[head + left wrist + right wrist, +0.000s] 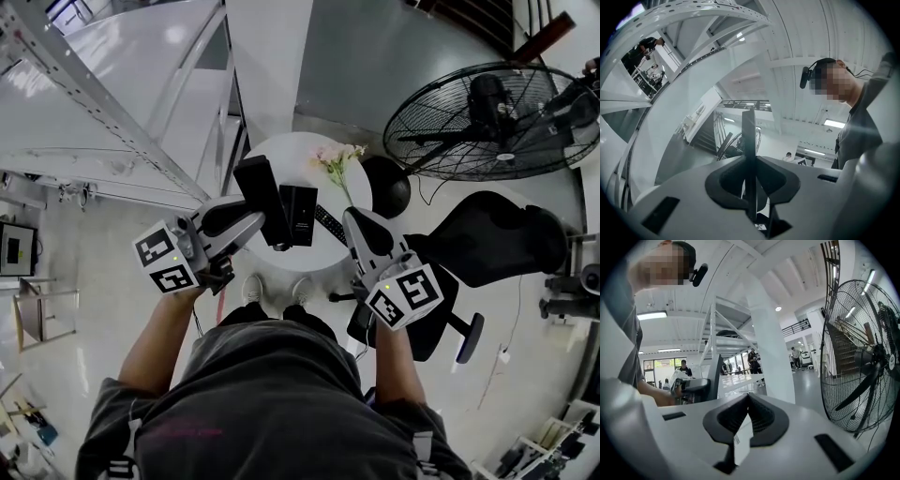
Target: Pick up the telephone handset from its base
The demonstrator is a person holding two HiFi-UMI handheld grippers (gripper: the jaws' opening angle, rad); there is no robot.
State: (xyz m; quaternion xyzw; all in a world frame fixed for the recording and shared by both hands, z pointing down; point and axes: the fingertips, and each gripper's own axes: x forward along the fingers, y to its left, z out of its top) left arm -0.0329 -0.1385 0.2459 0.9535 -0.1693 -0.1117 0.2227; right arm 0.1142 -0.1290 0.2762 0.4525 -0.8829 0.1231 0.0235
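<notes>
In the head view my left gripper (262,221) is shut on the black telephone handset (260,195), which is held off the table and slanted up and away from me. The black base (300,214) stands upright on the round white table (281,155), just right of the handset. In the left gripper view the handset (748,136) stands edge-on between the pads of the left gripper (749,161). My right gripper (352,216) hovers right of the base with its jaws together. In the right gripper view the right gripper (748,397) shows a white tag below the pads.
Pink flowers (337,161) and a thin black strip (329,224) are on the table. A black round object (386,185), a large floor fan (487,117) and a black office chair (487,239) stand to the right. A white steel staircase frame (103,103) runs along the left.
</notes>
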